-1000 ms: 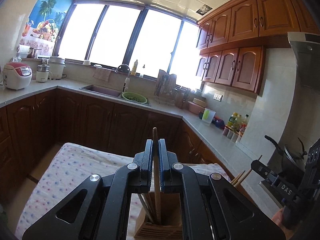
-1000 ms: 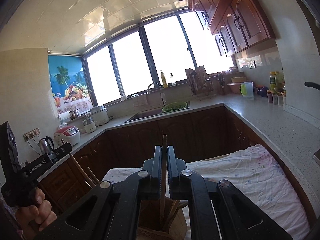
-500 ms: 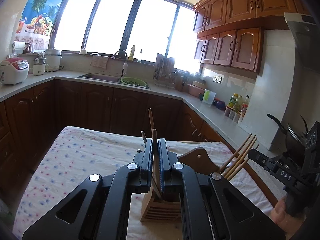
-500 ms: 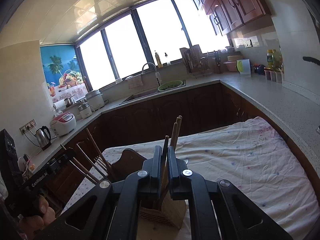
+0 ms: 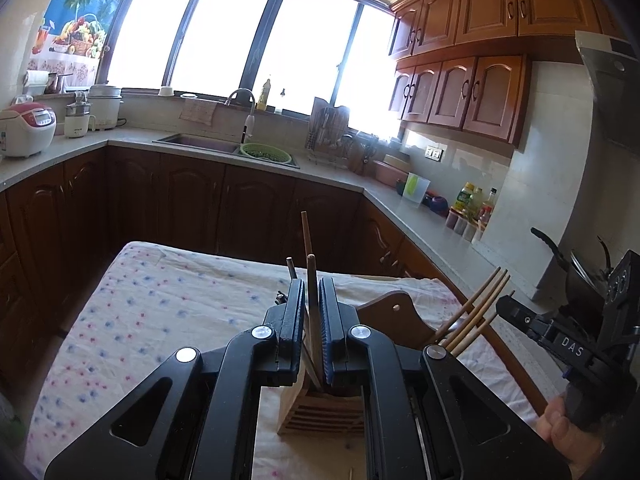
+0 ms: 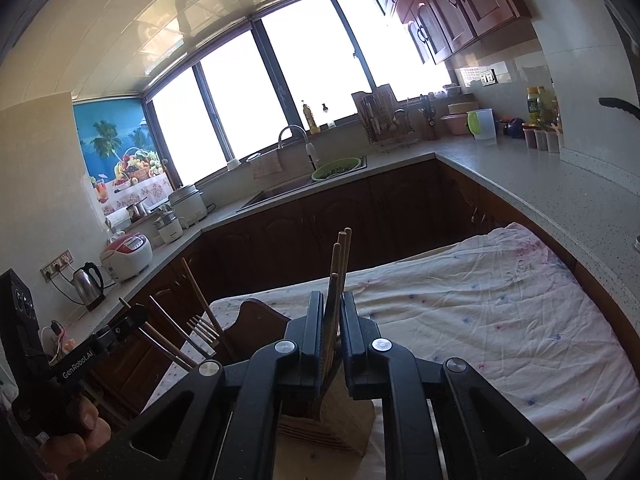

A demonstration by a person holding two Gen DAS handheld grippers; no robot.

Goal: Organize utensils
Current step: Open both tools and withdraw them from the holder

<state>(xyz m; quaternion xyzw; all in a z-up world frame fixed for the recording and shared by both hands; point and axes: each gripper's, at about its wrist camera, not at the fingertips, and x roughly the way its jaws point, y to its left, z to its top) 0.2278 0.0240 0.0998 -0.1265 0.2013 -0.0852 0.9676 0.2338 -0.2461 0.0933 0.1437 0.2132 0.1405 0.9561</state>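
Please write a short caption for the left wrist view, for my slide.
Left claw opening around a chopstick standing in a wooden holder on a flowered tablecloth.

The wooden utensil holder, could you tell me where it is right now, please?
The wooden utensil holder stands on the floral tablecloth, low centre in both wrist views, directly below each gripper's fingers, chopsticks sticking up from it.
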